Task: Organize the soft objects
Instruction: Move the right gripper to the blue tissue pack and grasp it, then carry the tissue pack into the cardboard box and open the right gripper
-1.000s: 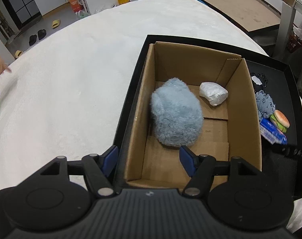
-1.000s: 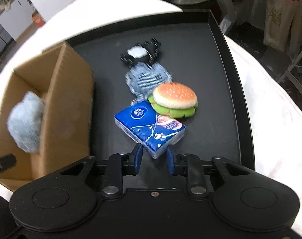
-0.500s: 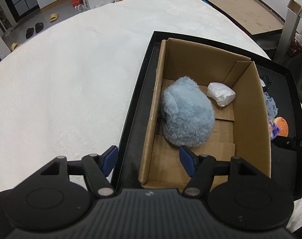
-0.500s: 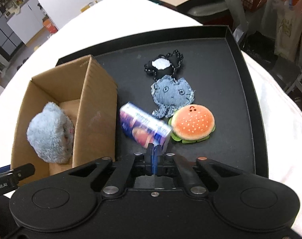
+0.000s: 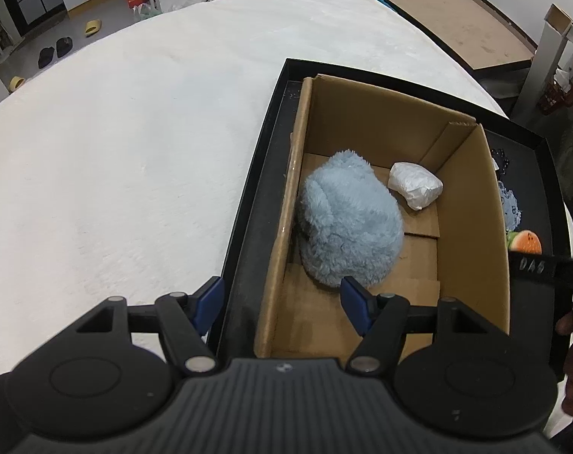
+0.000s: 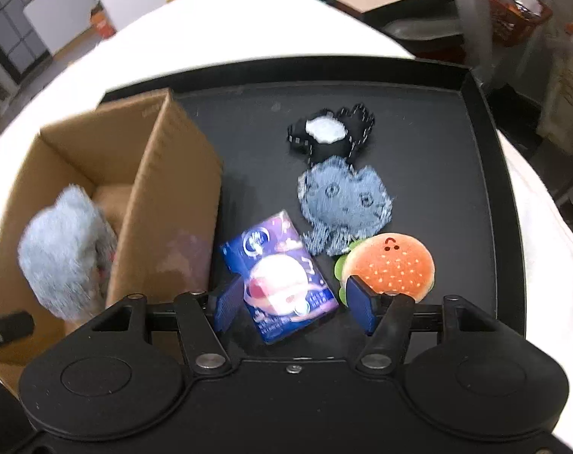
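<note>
A cardboard box [image 5: 472,204] stands in a black tray [image 5: 248,204] and holds a fluffy blue plush [image 5: 349,227] and a white wrapped bundle [image 5: 415,185]. My left gripper [image 5: 279,304] is open and empty over the box's near left wall. My right gripper [image 6: 292,302] is open around a blue tissue pack [image 6: 282,283] that lies on the tray [image 6: 475,151] beside the box [image 6: 165,204]. A burger plush [image 6: 390,266], a denim plush [image 6: 347,204] and a black plush [image 6: 332,136] lie on the tray to the right.
The tray sits on a white fuzzy surface [image 5: 116,151]. The right gripper's body [image 5: 544,265] reaches in at the right edge of the left wrist view. Furniture and floor clutter stand beyond the surface.
My right gripper was shut on the tissue pack and lifted it; now its jaws are open and the pack lies between them on the tray. The left gripper shifted slightly left.
</note>
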`<move>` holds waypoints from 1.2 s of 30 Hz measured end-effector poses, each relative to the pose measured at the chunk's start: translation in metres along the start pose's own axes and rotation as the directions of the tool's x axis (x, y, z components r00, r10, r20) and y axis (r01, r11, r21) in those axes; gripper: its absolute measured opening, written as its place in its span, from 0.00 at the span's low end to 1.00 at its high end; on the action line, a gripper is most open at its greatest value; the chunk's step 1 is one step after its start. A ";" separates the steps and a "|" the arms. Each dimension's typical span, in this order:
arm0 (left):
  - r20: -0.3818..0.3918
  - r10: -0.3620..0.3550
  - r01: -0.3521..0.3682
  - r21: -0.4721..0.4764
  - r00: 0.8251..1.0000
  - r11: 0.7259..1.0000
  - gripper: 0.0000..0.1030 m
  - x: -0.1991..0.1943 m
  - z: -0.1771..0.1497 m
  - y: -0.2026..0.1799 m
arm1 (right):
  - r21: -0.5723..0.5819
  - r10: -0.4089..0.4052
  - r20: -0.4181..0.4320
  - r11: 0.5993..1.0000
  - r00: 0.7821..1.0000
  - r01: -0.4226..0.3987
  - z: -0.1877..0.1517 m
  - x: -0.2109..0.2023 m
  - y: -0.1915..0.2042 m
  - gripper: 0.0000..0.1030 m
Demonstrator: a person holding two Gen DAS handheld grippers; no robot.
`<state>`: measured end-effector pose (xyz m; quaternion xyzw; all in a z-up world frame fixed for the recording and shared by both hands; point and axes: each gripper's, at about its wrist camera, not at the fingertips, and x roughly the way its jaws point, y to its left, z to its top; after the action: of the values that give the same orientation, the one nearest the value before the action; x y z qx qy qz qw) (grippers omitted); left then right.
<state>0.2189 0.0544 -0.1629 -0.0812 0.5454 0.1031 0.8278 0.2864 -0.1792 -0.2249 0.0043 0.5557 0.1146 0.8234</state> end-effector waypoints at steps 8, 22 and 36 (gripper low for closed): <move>-0.011 -0.015 0.015 0.003 1.000 1.000 0.64 0.006 0.007 -0.002 | -0.098 -0.016 -0.022 0.995 1.000 0.014 -0.007 0.013 0.012 0.53; 0.011 -0.013 0.013 0.019 1.000 1.000 0.64 -0.002 0.007 -0.008 | 0.001 0.016 0.039 1.000 0.999 -0.016 -0.011 -0.025 -0.003 0.30; 0.037 -0.028 0.028 0.017 0.999 0.999 0.64 -0.006 0.004 0.001 | 0.082 0.107 0.214 0.989 0.971 -0.127 0.011 -0.082 0.002 0.29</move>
<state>0.2193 0.0557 -0.1557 -0.0801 0.5297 0.0886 0.8397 0.2665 -0.1920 -0.1456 0.0882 0.4696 0.1356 0.8679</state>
